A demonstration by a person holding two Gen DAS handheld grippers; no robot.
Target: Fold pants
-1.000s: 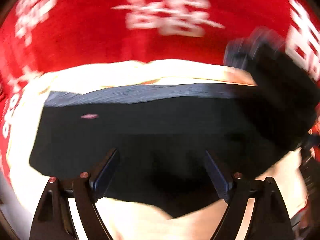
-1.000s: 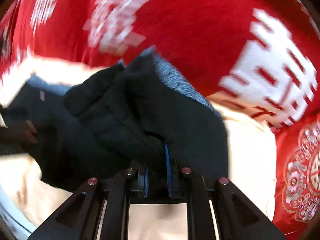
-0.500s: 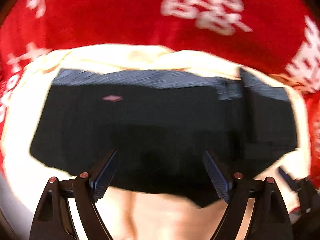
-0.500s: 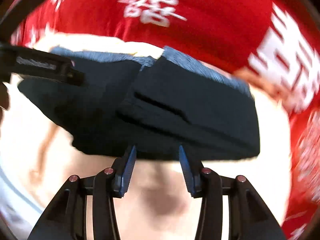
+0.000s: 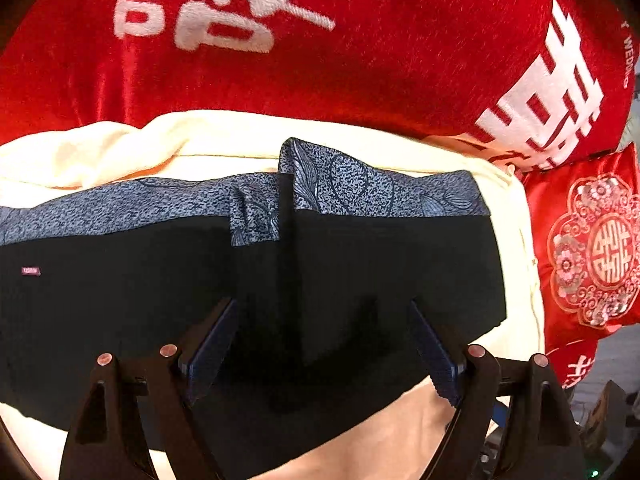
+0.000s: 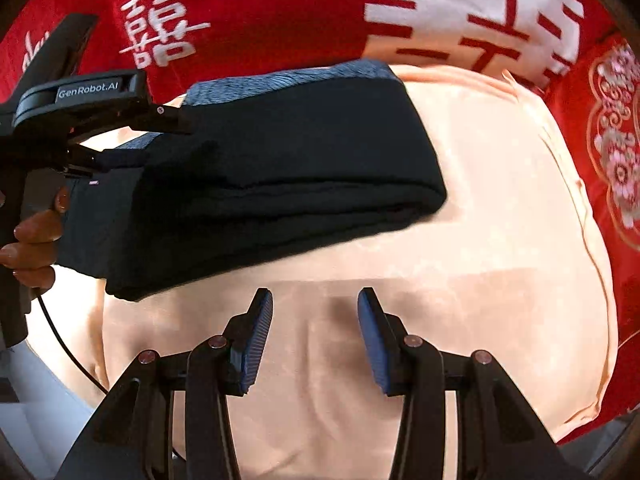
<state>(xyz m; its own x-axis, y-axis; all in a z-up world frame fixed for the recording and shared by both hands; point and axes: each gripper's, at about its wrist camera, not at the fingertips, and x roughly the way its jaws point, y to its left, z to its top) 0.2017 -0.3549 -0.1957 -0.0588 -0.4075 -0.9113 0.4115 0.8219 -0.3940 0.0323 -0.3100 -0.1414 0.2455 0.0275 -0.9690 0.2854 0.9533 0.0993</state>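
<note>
The right gripper (image 6: 315,340) has let go and is now hovering wide open over the cream sheet (image 6: 500,240), in front of the folded pants (image 5: 360,264). Red bedding (image 5: 360,60) is lying behind the pants. The left gripper (image 5: 324,354) is hanging open above them.

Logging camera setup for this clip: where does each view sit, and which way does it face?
Left wrist: on the left gripper, looking over the black pants toward the red blanket; only its open fingers show.
Right wrist: on the right gripper, open above the cream sheet; the left gripper and hand show.
Shared: pants, sheet, blanket.
</note>
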